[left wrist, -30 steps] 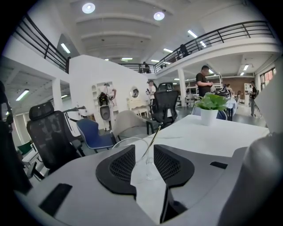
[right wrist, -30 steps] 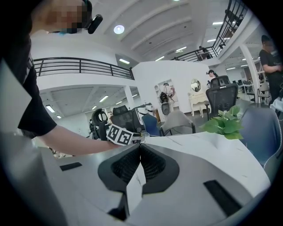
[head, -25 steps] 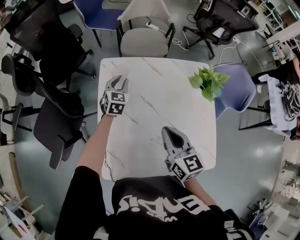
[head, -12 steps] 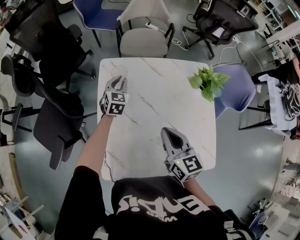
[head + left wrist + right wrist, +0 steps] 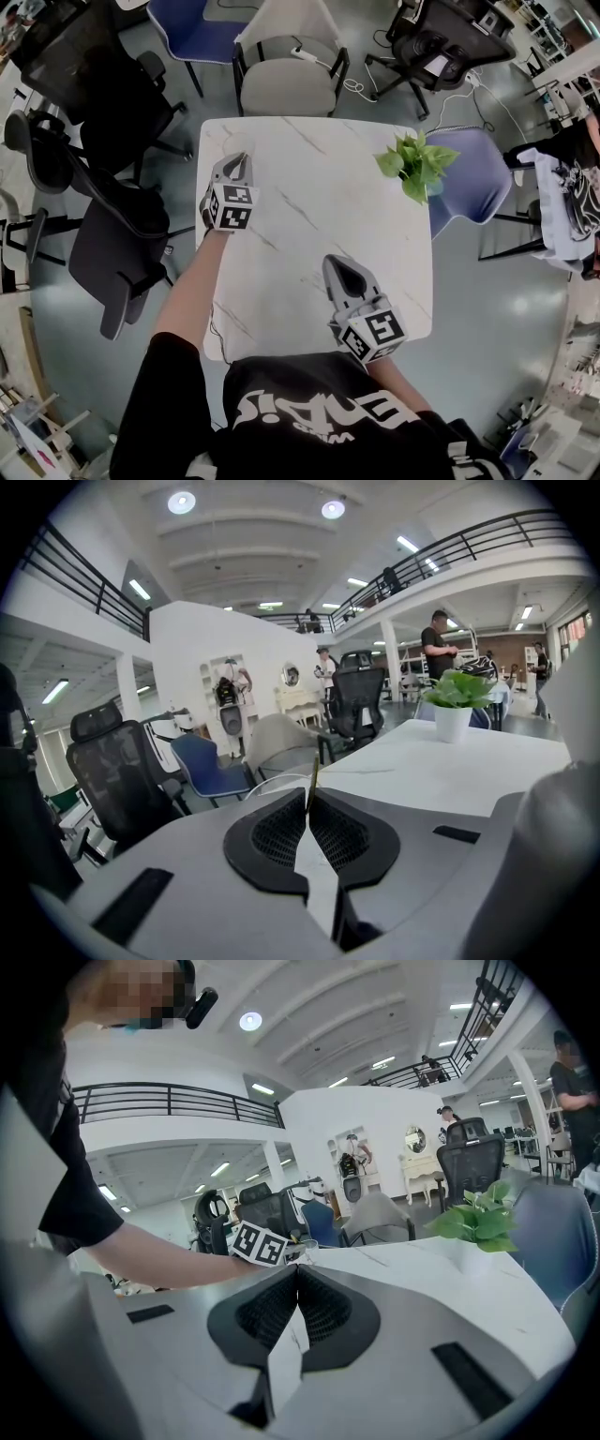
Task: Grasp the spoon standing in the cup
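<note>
My left gripper [image 5: 236, 163] reaches over the far left part of the white marble table [image 5: 319, 197]. Its jaws have just been closing. In the left gripper view they meet on the thin dark handle of the spoon [image 5: 313, 772], which sticks up between the tips of the left gripper [image 5: 309, 794]. Just beyond the tips shows part of the pale rim of the cup [image 5: 272, 782]; the rest of the cup is hidden. My right gripper [image 5: 342, 269] rests low near the table's front edge, shut with nothing in it; the right gripper view shows the right gripper [image 5: 297, 1270] with its pads together.
A potted green plant [image 5: 417, 161] stands at the table's far right corner. Office chairs ring the table: black ones [image 5: 112, 234] on the left, a beige one [image 5: 286, 75] behind, a blue one [image 5: 473, 178] on the right.
The left gripper's jaws have drawn together around the spoon handle; the cup that showed between and beyond the tips is now mostly covered. Neither hand has shifted.
</note>
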A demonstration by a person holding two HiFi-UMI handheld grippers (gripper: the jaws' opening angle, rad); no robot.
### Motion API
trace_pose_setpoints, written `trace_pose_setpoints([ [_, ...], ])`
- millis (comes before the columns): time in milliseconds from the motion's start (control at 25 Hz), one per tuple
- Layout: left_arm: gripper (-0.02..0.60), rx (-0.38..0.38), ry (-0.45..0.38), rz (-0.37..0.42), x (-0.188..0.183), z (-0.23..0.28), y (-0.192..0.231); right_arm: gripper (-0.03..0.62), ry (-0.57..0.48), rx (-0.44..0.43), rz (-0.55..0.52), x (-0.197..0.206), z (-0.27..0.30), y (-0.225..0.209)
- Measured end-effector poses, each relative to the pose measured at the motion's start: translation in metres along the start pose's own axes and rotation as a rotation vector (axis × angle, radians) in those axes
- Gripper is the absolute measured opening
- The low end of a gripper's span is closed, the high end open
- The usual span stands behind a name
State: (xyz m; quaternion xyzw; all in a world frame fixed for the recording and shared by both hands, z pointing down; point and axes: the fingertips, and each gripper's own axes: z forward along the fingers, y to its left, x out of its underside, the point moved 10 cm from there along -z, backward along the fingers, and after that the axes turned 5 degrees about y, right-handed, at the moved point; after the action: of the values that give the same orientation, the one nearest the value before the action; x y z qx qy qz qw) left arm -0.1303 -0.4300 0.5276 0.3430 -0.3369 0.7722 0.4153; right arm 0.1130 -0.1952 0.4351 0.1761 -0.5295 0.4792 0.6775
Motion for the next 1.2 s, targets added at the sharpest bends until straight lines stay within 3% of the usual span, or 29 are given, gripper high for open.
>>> trace_pose_setpoints([
  [360,0.018,-0.028,-0.002,-0.002,-0.001,-0.007,0.008,0.012,-0.006,-0.003,0.002,0.002,-0.001,0.0],
  [1200,0.018,-0.063,-0.121,-0.016,-0.04,-0.066,0.016,0.012,-0.042,-0.015,-0.017,0.003,-0.022,0.011],
])
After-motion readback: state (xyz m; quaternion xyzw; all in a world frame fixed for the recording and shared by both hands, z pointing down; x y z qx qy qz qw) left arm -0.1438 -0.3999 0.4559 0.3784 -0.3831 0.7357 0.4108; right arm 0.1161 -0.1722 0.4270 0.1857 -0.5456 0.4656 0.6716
